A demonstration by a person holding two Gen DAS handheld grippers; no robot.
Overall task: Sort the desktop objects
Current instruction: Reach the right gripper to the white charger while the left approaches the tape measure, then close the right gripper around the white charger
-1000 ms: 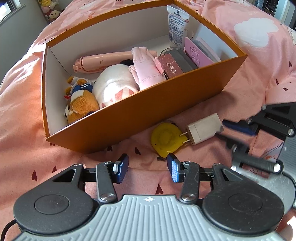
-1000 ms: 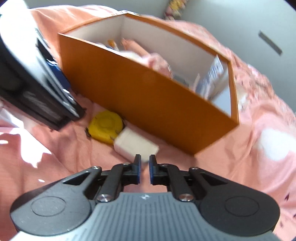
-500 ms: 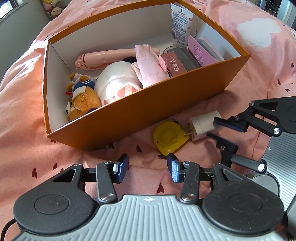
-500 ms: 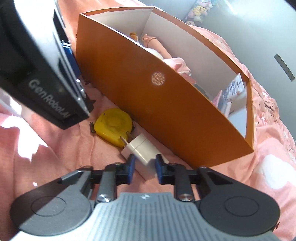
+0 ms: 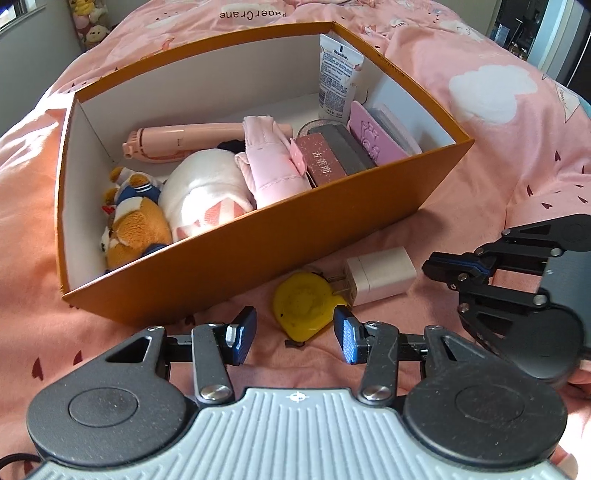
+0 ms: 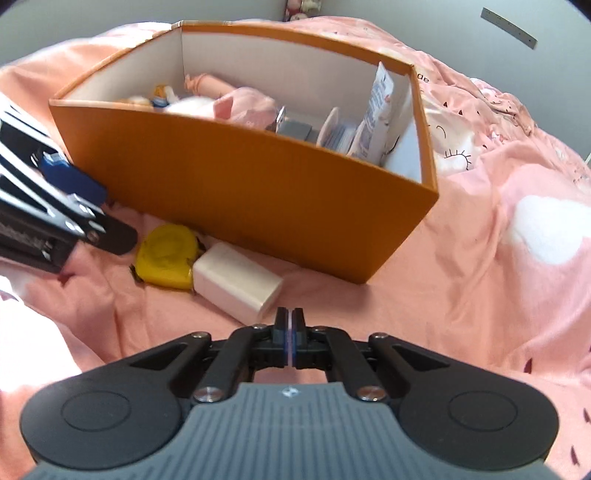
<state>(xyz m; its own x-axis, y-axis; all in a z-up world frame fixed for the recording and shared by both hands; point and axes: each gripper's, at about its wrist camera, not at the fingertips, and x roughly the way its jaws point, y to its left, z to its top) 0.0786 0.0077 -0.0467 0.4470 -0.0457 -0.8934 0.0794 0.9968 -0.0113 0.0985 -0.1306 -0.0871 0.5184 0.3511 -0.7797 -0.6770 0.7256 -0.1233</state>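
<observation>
A white plug charger (image 5: 380, 275) (image 6: 236, 282) lies on the pink bedding against a yellow tape measure (image 5: 304, 308) (image 6: 166, 256), both just in front of the orange box (image 5: 258, 243) (image 6: 258, 199). My left gripper (image 5: 295, 336) (image 6: 92, 206) hovers open over the near edge of the tape measure, its blue pads apart and touching nothing. My right gripper (image 6: 290, 321) (image 5: 430, 266) sits just right of the charger's end. Its jaws are closing, and the pads meet with nothing between them.
The box holds plush toys (image 5: 136, 221), a pink cloth bundle (image 5: 273, 166), a pink handheld device (image 5: 177, 142), a lotion tube (image 5: 338, 77) and small flat boxes (image 5: 332, 155). Rumpled bedding (image 6: 498, 258) surrounds it. More plush toys (image 5: 92, 27) sit far back left.
Half a second ago my right gripper's jaws stood around the charger's end. It has since drawn back and shut empty, and the charger stays on the bedding. My left gripper has held its place, still open.
</observation>
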